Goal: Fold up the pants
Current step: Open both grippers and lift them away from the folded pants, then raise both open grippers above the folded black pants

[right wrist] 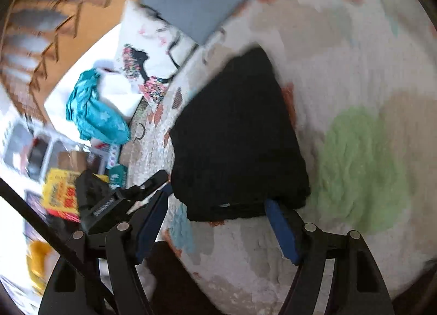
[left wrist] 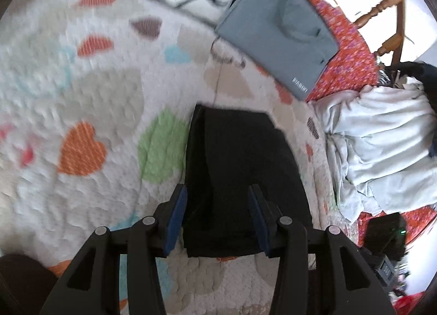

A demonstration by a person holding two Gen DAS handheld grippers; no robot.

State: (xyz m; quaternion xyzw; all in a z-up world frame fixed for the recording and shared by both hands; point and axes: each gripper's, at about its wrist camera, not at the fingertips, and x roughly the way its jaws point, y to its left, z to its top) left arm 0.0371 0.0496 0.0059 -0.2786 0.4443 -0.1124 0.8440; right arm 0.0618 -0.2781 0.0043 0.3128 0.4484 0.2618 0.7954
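Note:
The black pants [left wrist: 240, 173] lie folded into a compact stack on a white quilt with coloured hearts [left wrist: 82, 102]. My left gripper [left wrist: 217, 192] is open, its blue-padded fingers straddling the near part of the stack, holding nothing. In the right wrist view the same pants [right wrist: 235, 140] lie just ahead of my right gripper [right wrist: 218, 200], which is open and empty, its right pad [right wrist: 281, 230] near the stack's near edge.
A folded grey garment [left wrist: 278, 36] lies beyond the pants. A crumpled pale blue cloth [left wrist: 382, 151] is heaped at the right on a red floral cover [left wrist: 349, 64]. A wooden chair [left wrist: 382, 9] stands behind. Teal cloth [right wrist: 95, 110] and boxes [right wrist: 60, 189] lie left of the quilt.

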